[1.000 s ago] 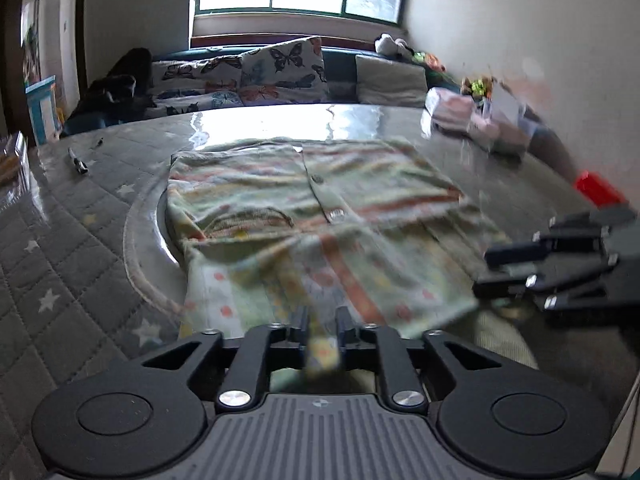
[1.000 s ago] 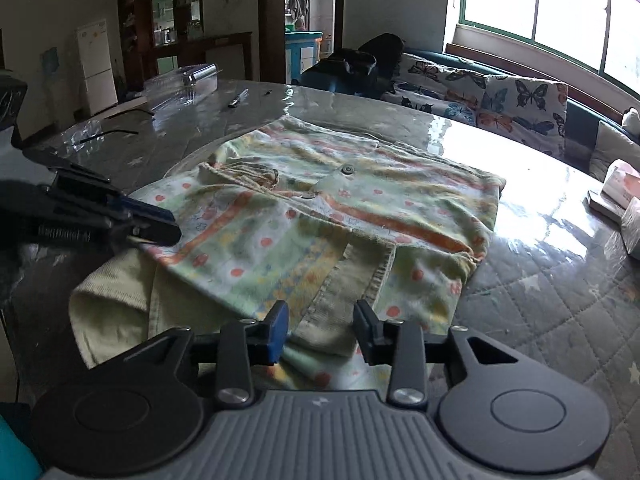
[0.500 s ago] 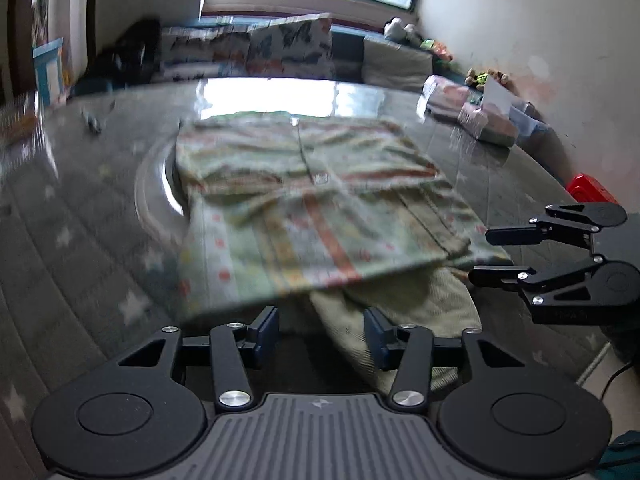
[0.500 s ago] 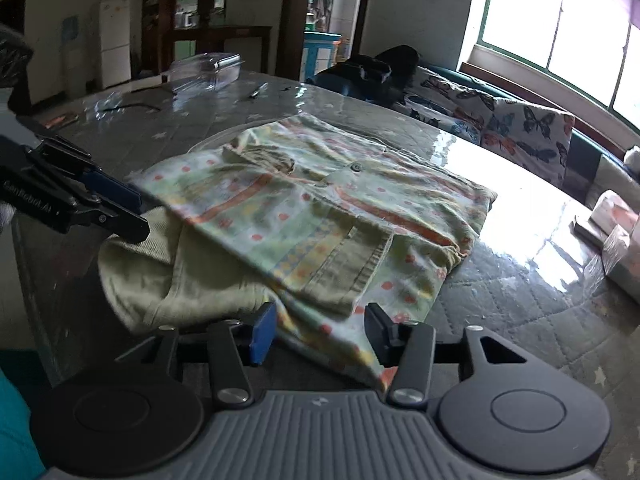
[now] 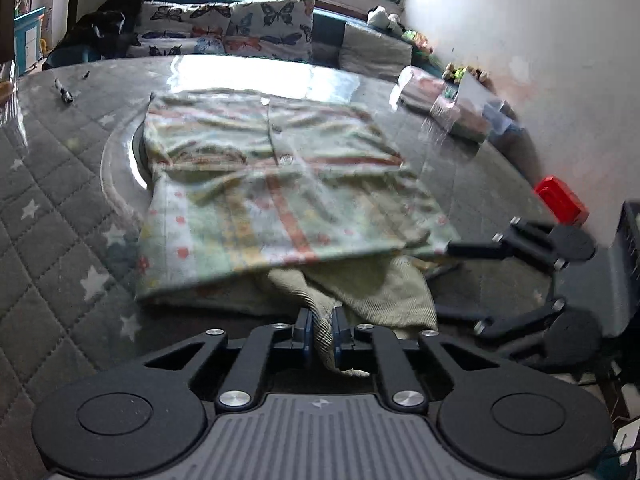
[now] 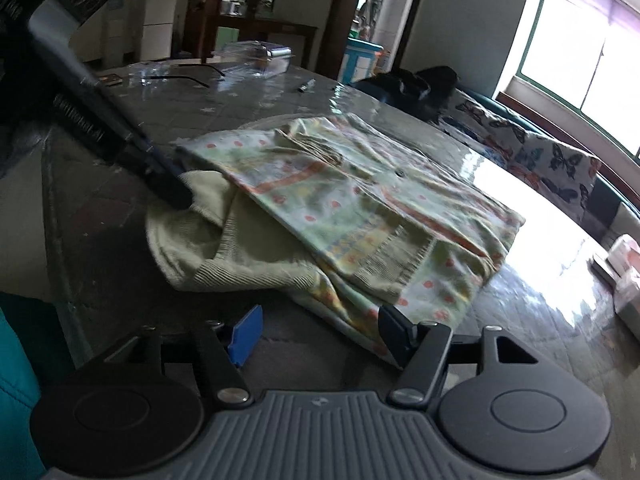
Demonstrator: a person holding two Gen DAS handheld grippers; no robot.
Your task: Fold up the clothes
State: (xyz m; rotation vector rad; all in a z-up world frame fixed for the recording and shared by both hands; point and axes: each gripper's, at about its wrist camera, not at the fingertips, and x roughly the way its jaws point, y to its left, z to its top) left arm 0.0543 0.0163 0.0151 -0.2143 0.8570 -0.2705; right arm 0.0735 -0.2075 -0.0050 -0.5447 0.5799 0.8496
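Between the left hand-held gripper (image 5: 320, 334) pads, ribbed garment hem (image 5: 324, 336) sits pinched.

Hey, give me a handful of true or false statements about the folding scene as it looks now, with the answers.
1. The left gripper is pinching the pale green ribbed fabric. True.
2. The right gripper is clamped on the patterned shirt. False: its jaws stand wide apart, having just been opening, and nothing sits pressed between them.
3. The patterned shirt lies on top of the ribbed fabric. True; the ribbed fabric sticks out from under its near edge.
4. The shirt hangs off the table's far edge. False: it lies flat near the middle of the table.
5. A red object sits beyond the table near the wall. True.
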